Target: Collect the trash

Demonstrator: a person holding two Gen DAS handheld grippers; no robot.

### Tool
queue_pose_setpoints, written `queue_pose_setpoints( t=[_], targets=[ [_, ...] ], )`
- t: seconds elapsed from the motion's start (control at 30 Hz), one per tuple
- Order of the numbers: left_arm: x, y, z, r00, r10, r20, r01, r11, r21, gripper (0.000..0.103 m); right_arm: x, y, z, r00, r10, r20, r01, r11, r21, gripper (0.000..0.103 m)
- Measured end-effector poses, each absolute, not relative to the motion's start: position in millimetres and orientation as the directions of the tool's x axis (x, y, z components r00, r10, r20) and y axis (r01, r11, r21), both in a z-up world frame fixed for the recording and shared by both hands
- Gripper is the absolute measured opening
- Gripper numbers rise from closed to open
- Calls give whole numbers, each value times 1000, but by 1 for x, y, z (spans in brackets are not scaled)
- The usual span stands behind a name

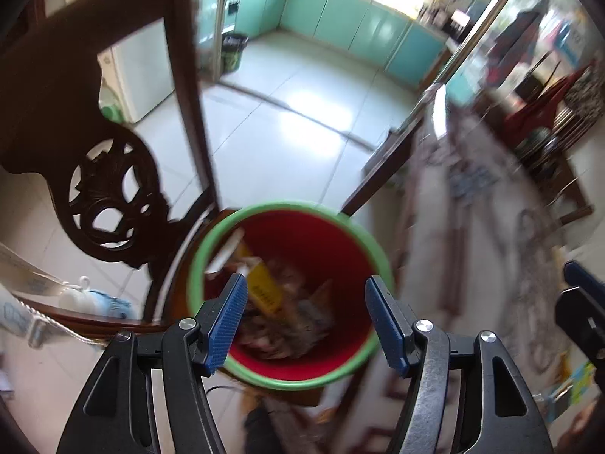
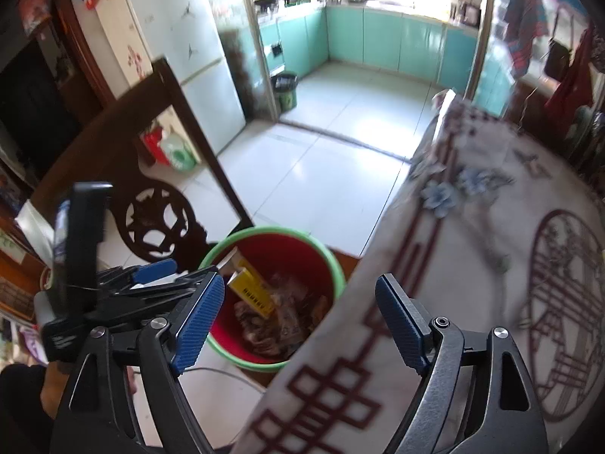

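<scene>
A red bin with a green rim (image 1: 291, 204) stands on the floor between a chair and the table. It holds crumpled wrappers (image 1: 287, 325) and a yellow box (image 1: 264, 291). My left gripper (image 1: 305, 283) hangs open directly above the bin's mouth, with nothing between its blue pads. My right gripper (image 2: 298, 283) is also open and empty. It sits over the table's edge, with the bin's rim (image 2: 264, 231) and the yellow box (image 2: 251, 291) below and to its left. In the right wrist view, one blue finger (image 2: 155, 268) of the left gripper shows at the left.
A dark carved wooden chair (image 1: 106, 196) stands close on the bin's left. The table with a patterned cloth (image 2: 472, 265) is on its right. Beyond lie a pale tiled floor (image 2: 321, 189), a white fridge (image 2: 196, 56) and a small dark bin (image 2: 285, 90) by the kitchen doorway.
</scene>
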State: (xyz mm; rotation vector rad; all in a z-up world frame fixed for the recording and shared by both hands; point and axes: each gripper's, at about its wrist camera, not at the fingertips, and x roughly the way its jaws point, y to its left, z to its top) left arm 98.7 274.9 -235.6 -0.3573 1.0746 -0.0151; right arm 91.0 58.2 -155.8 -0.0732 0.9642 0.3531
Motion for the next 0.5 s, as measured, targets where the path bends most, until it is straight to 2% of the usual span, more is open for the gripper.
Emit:
queue_pose_setpoints(
  t=[0.07, 0.1, 0.13, 0.17, 0.23, 0.3, 0.33, 0.43, 0.5],
  targets=[
    [87, 262, -211, 555, -228, -800, -140, 922, -360, 65, 76, 39, -138, 578, 284, -765, -332, 938, 97, 88],
    [82, 255, -198, 595, -227, -771, -130, 920, -371, 70, 68, 30, -129, 607, 301, -735, -339, 935, 103, 91],
    [70, 244, -177, 671, -192, -717, -121, 925, -361, 74, 57, 17, -118, 648, 324, -689, -350, 930, 108, 102],
    [61, 236, -163, 720, -161, -675, -117, 931, -347, 82, 44, 2, -106, 698, 336, -633, -355, 929, 102, 103],
    [41, 217, -133, 813, -97, -574, -110, 943, -315, 86, 17, -23, -87, 782, 333, -526, -351, 934, 70, 103],
    [21, 195, -103, 884, -53, -464, -101, 948, -302, 92, -1, -45, -76, 822, 308, -479, -338, 941, 25, 103],
    [11, 181, -87, 916, -36, -400, -93, 950, -299, 93, -4, -51, -73, 827, 297, -477, -333, 943, 11, 103],
    [-6, 147, -55, 956, -17, -292, -70, 956, -286, 93, -23, -85, -66, 864, 237, -443, -273, 962, -17, 103],
    [-14, 125, -41, 968, -19, -249, -50, 962, -267, 93, -37, -112, -59, 900, 207, -384, -224, 975, -1, 103]
  ],
)
